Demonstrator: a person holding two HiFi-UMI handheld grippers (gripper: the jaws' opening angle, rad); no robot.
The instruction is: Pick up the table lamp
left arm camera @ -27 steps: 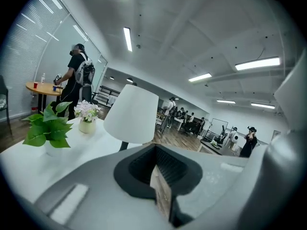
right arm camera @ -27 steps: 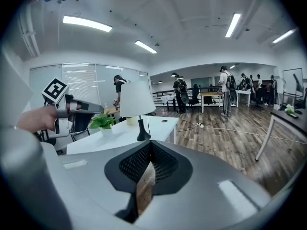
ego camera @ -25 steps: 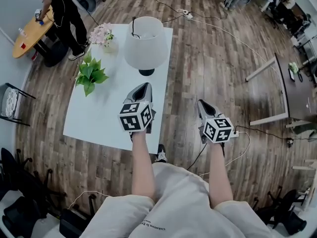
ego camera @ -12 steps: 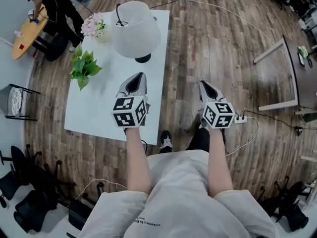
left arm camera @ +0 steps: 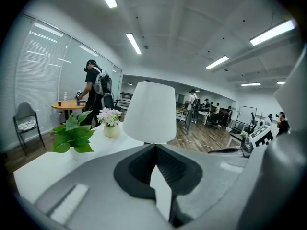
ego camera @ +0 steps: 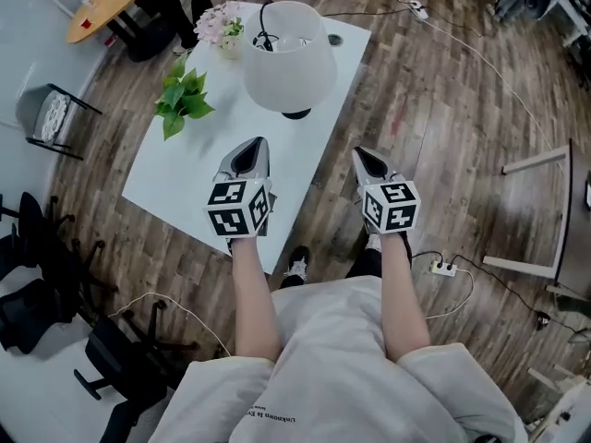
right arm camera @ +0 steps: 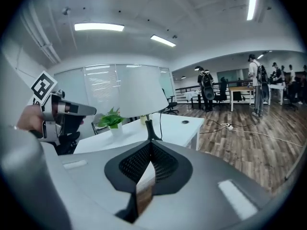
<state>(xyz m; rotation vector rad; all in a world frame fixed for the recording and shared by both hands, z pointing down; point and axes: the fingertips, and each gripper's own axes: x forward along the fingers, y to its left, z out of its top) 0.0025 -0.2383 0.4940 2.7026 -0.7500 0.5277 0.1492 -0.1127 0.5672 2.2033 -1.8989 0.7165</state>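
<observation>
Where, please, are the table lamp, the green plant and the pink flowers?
table lamp [ego camera: 288, 81]: head view, on its white shade.
green plant [ego camera: 185, 107]: head view, on its leaves.
pink flowers [ego camera: 219, 24]: head view, on the blooms.

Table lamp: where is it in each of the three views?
Head view: table lamp top centre.
Left gripper view: table lamp dead centre.
Right gripper view: table lamp just left of centre.
Shared landmark: green plant, to the lamp's left in all three.

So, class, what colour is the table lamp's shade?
White. The lamp shade shows best in the head view.
</observation>
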